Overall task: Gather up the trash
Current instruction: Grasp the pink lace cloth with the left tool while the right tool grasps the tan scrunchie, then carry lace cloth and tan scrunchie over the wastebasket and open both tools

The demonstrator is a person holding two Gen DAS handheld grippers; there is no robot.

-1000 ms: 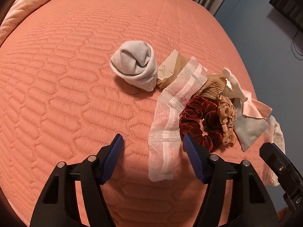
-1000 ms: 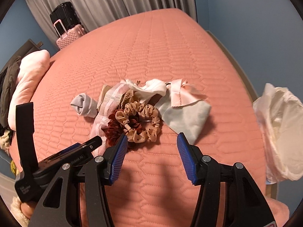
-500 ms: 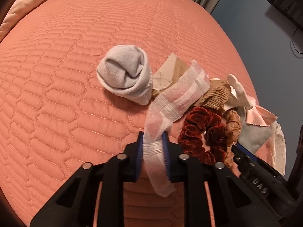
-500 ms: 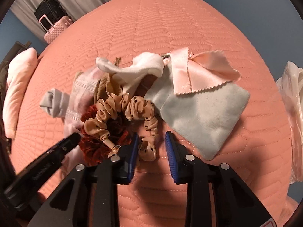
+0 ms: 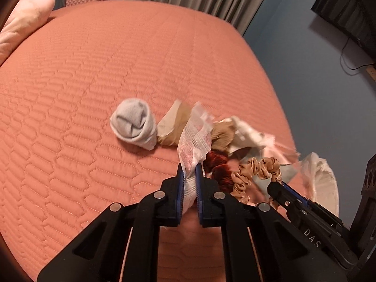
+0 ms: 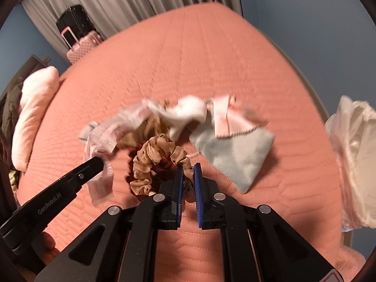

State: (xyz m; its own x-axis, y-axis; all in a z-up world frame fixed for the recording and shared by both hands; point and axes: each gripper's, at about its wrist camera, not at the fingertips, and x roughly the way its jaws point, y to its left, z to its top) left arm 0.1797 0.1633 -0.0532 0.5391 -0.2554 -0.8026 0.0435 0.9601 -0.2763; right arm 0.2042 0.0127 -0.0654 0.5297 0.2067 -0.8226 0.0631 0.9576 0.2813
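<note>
Now two scrunchies show: the right gripper (image 6: 187, 172) clenches the tan dotted scrunchie (image 6: 152, 155); the left gripper (image 5: 189, 172) pinches the pink-striped gauze strip (image 5: 193, 141), with the maroon scrunchie (image 5: 218, 166) just beside its fingers.

Two scrunchies (image 6: 155, 162) (image 5: 217, 170), one rolled sock (image 5: 134, 123), two suitcases (image 6: 81, 47) (image 6: 72, 21).

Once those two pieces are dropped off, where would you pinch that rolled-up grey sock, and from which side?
Probably across the rolled grey sock at its thick body, coming down from above on its open left side. It lies as a plump bundle on the bedspread, and a tan scrap crowds its right end, so that side risks catching extra cloth.
</note>
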